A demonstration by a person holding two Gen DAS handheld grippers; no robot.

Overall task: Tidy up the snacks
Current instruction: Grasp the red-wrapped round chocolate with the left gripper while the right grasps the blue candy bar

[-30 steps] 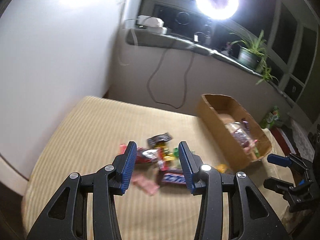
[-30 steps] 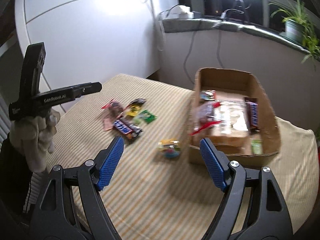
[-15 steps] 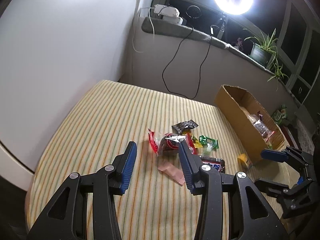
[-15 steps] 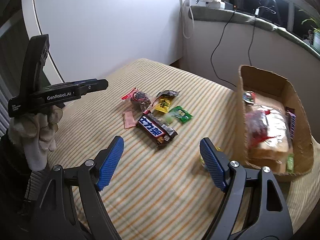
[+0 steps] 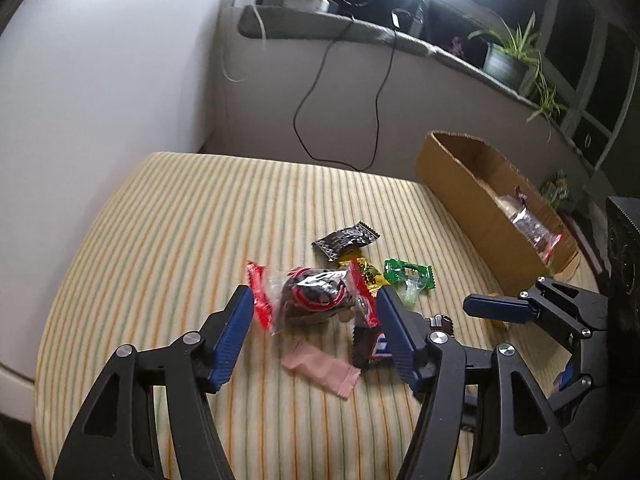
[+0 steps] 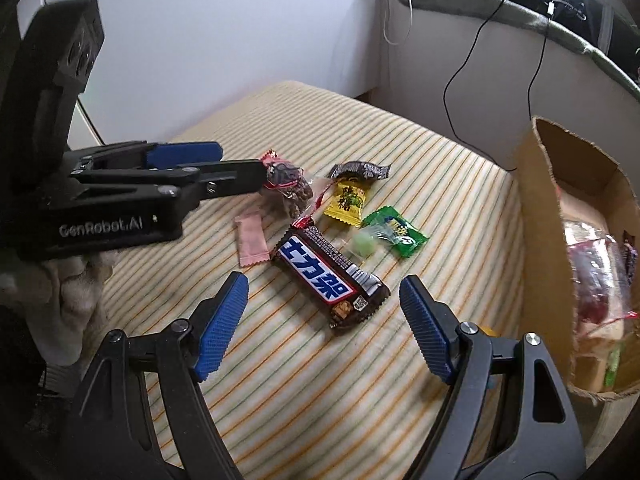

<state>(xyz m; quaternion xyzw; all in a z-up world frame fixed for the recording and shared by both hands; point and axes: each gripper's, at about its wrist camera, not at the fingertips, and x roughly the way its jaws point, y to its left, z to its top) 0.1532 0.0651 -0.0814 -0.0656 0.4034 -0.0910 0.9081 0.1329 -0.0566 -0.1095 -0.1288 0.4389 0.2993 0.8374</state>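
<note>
Loose snacks lie on the striped table. My left gripper point(image 5: 316, 340) is open, its blue pads either side of a clear red-edged bag of dark snacks point(image 5: 314, 296). That bag point(image 6: 288, 184) sits by the left gripper's tip point(image 6: 224, 168) in the right wrist view. My right gripper point(image 6: 324, 328) is open just above a brown chocolate bar point(image 6: 328, 272). A pink sachet point(image 6: 252, 240), a yellow packet point(image 6: 348, 200), a black packet point(image 6: 360, 169) and a green candy point(image 6: 396, 232) lie around it. The cardboard box point(image 6: 536, 184) holds several snacks.
The box point(image 5: 460, 192) stands at the table's right side. A small yellow item point(image 6: 490, 330) lies by the box behind my right finger. A white wall is on the left, and a sill with cables, a ring light and a plant point(image 5: 508, 56) runs behind.
Both grippers have moved closer to the snack pile. The left now brackets the red-edged bag; the right has swung left from the box to the chocolate bar.
</note>
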